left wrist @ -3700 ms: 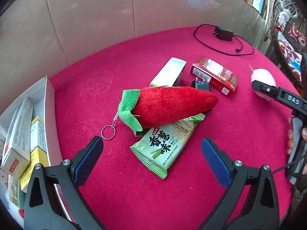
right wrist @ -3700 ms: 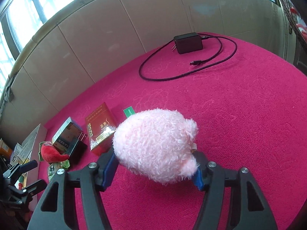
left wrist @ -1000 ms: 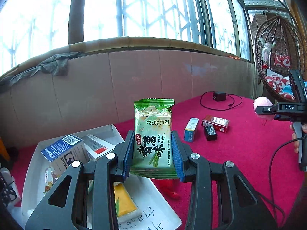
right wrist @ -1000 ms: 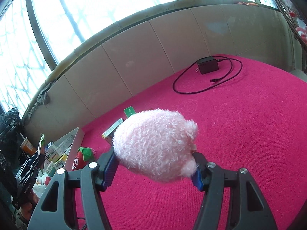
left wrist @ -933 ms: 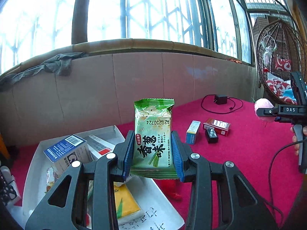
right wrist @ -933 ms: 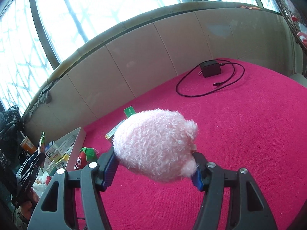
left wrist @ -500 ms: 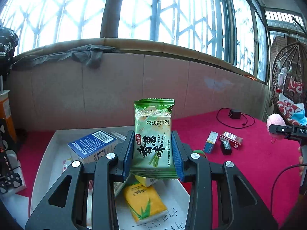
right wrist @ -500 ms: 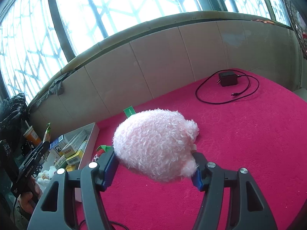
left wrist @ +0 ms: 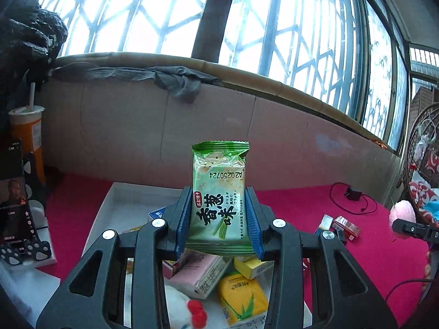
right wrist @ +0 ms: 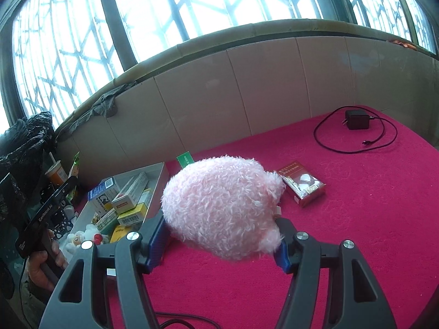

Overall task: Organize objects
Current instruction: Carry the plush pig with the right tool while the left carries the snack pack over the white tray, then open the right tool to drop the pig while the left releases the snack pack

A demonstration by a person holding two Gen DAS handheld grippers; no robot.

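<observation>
My left gripper point(left wrist: 219, 219) is shut on a green cracker packet point(left wrist: 219, 192), held upright above the white box point(left wrist: 115, 200). Medicine cartons, a yellow packet point(left wrist: 241, 296) and a small white plush lie in that box. My right gripper point(right wrist: 219, 235) is shut on a fluffy pink plush toy point(right wrist: 222, 208), raised over the red cloth. In the right wrist view the white box point(right wrist: 160, 175) stands to the left of the plush, and the left gripper's black body point(right wrist: 46, 208) shows in a person's hand at the far left. The pink plush point(left wrist: 402, 213) also shows at the right of the left wrist view.
A red cigarette pack point(right wrist: 301, 186) lies on the red cloth point(right wrist: 356, 233) behind the plush. A black charger with its cable point(right wrist: 356, 120) sits at the back right. A phone on a stand point(left wrist: 16, 205) and an orange cup point(left wrist: 26, 134) stand left of the box.
Both grippers have swung left and risen a little. The white box now lies right under the cracker packet, and it has come closer in the right wrist view. Both grips are unchanged.
</observation>
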